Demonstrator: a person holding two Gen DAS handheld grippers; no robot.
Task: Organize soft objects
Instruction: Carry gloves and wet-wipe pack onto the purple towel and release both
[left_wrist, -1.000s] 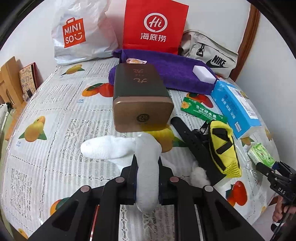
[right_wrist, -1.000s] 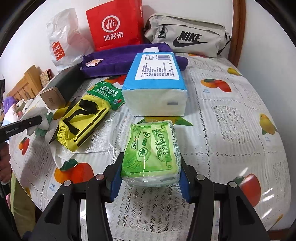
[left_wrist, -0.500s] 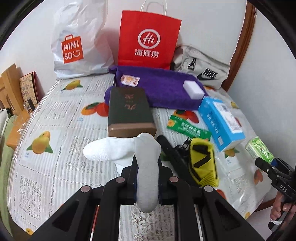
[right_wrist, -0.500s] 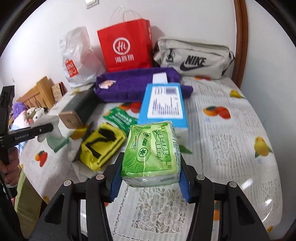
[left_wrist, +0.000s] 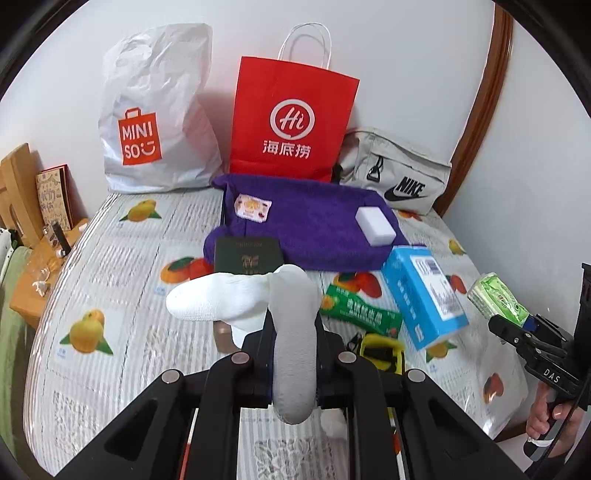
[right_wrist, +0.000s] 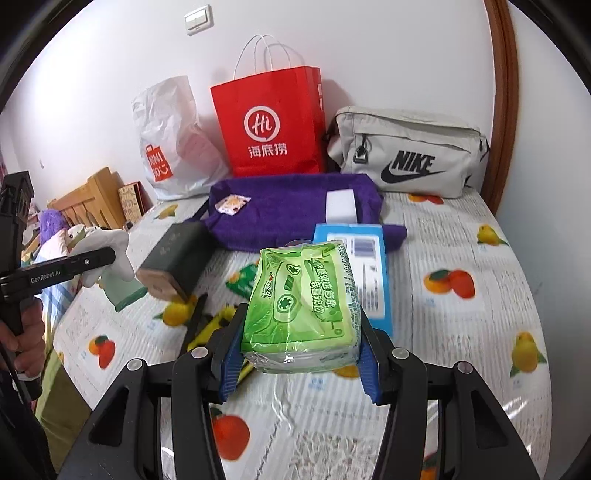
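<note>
My left gripper (left_wrist: 293, 350) is shut on a white sock (left_wrist: 229, 299) and holds it above the bed; the sock droops over the fingers and hides them. It also shows in the right wrist view (right_wrist: 110, 254) at the left. My right gripper (right_wrist: 299, 354) is shut on a green tissue pack (right_wrist: 303, 299), lifted above the bed; the pack also shows in the left wrist view (left_wrist: 495, 301) at the right. A purple towel (left_wrist: 314, 225) lies at the back with a white sponge (left_wrist: 375, 225) on it.
On the fruit-print bed sheet (right_wrist: 461, 332) lie a blue tissue box (left_wrist: 424, 299), a dark box (right_wrist: 177, 258), a green packet (left_wrist: 360, 310) and a yellow-black item (left_wrist: 380, 352). A red paper bag (left_wrist: 291, 122), a white Miniso bag (left_wrist: 155, 110) and a grey Nike bag (right_wrist: 406, 155) stand against the wall.
Both grippers have risen and pulled back from the bed with their loads, so the objects on the bed look smaller and farther away. Both grips are unchanged.
</note>
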